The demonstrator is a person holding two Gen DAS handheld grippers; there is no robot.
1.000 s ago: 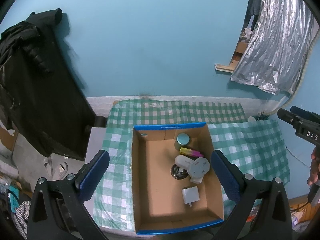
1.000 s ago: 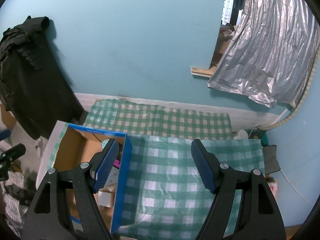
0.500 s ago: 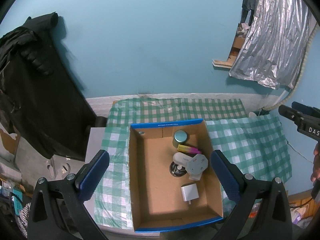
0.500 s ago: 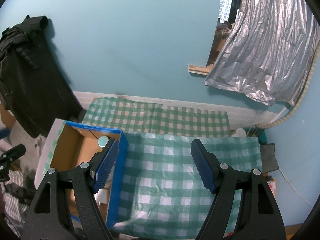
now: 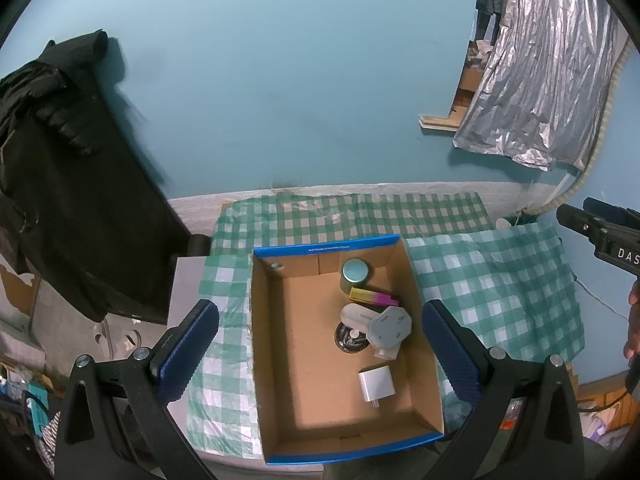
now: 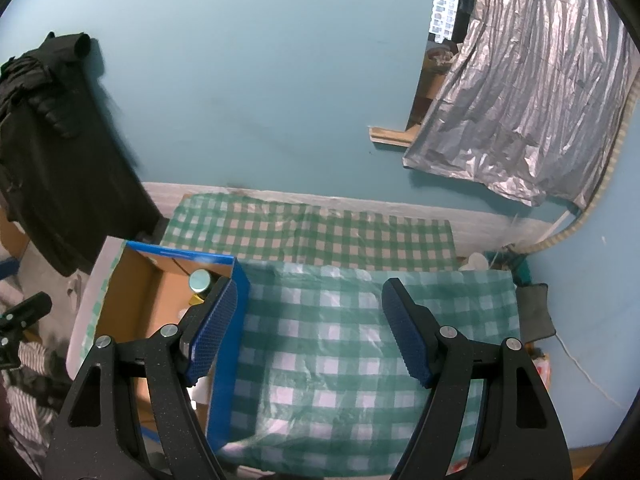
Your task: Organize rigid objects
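Observation:
A blue-edged cardboard box [image 5: 276,360] lies on the green checked tablecloth [image 5: 500,280]. Inside it are a teal-lidded tin [image 5: 354,273], a yellow and pink bar [image 5: 374,297], a white oval case [image 5: 358,314], a grey octagonal piece [image 5: 390,326], a round metal disc [image 5: 349,342] and a white charger cube [image 5: 376,385]. My left gripper [image 5: 318,354] hovers high over the box, open and empty. My right gripper [image 6: 310,328] hangs open and empty over bare cloth [image 6: 320,340], right of the box [image 6: 228,344]; its left finger overlaps the box wall in view.
A black jacket [image 5: 60,184] hangs on the blue wall at the left. Silver foil sheeting [image 5: 548,80] drapes at the upper right. The other handheld gripper [image 5: 600,236] and a hand [image 5: 634,328] show at the right edge. Clutter lies on the floor at the lower left.
The left wrist view has rolled slightly, so the box sits a touch squarer. In the right wrist view the box has slid a little leftward. Both grippers stay open and empty.

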